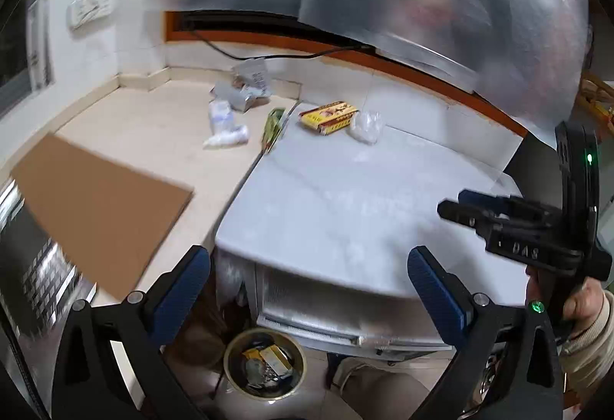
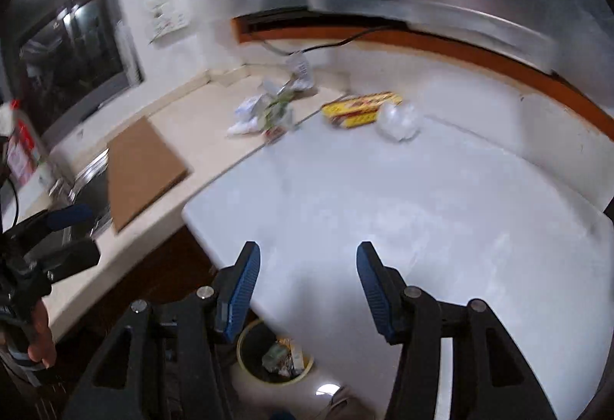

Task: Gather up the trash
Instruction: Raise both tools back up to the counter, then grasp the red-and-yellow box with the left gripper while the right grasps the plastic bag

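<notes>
dim, motion-blurred, fisheye-warped edges, ceiling-light glare

Your near white top [image 2: 441, 213] lies bare. Far end obstructed: yellow box [image 2: 362, 109] touching crumpled plastic [image 2: 399, 121]. Cardboard [image 2: 142, 170] covers the left counter.

The yellow-and-red box [image 1: 328, 117] lies at one o'clock of the green wrapper [image 1: 273, 124]; the crumpled bag [image 1: 366, 126] is clear white, the cardboard sheet [image 1: 99, 213] plain brown, the counter [image 1: 153, 128] cream, and the bin [image 1: 264, 362] has a pale yellow rim
</notes>
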{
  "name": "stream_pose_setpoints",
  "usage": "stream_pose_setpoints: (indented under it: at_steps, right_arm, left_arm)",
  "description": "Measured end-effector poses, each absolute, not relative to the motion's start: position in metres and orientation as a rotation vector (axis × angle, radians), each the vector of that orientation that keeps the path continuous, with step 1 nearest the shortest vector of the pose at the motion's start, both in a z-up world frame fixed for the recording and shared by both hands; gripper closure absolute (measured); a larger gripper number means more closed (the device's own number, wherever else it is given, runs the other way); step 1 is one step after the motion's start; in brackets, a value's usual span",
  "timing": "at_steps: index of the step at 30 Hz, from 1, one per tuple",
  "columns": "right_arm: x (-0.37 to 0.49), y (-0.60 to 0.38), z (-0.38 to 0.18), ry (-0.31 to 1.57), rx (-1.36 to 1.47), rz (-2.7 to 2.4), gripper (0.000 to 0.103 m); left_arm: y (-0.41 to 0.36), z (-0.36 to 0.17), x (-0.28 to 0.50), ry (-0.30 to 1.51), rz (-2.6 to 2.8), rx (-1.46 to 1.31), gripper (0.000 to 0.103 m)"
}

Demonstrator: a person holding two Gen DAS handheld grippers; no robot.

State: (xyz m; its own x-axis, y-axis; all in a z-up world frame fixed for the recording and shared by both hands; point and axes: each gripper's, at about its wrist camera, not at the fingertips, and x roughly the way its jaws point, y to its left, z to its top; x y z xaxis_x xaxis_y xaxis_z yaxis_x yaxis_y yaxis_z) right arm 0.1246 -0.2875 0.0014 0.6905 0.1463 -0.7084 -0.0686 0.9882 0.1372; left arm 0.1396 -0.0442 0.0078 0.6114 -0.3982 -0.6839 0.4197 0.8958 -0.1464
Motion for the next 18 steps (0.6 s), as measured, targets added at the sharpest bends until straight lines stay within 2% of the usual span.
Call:
stream_pose_setpoints:
  at_steps: [6, 11, 18]
  right_arm:
    - [0.199, -0.334, 0.008, 0.825, 0.177, 0.071, 0.050]
    - [0.263, -0.370, -0.011, 0.861, 0.279, 0.047, 0.050]
    - [0.336, -0.401, -0.052, 0.922, 0.402, 0.042, 0.049]
  left_arm:
    - [-0.100, 0.022, 0.220, 0.801, -0.481, 0.146, 0.002]
    - [-0.164, 0.021, 0.289, 0.780, -0.511, 0.229, 0.003]
    - [-0.208, -0.003, 0.372, 0.838, -0.533, 0.293, 0.006]
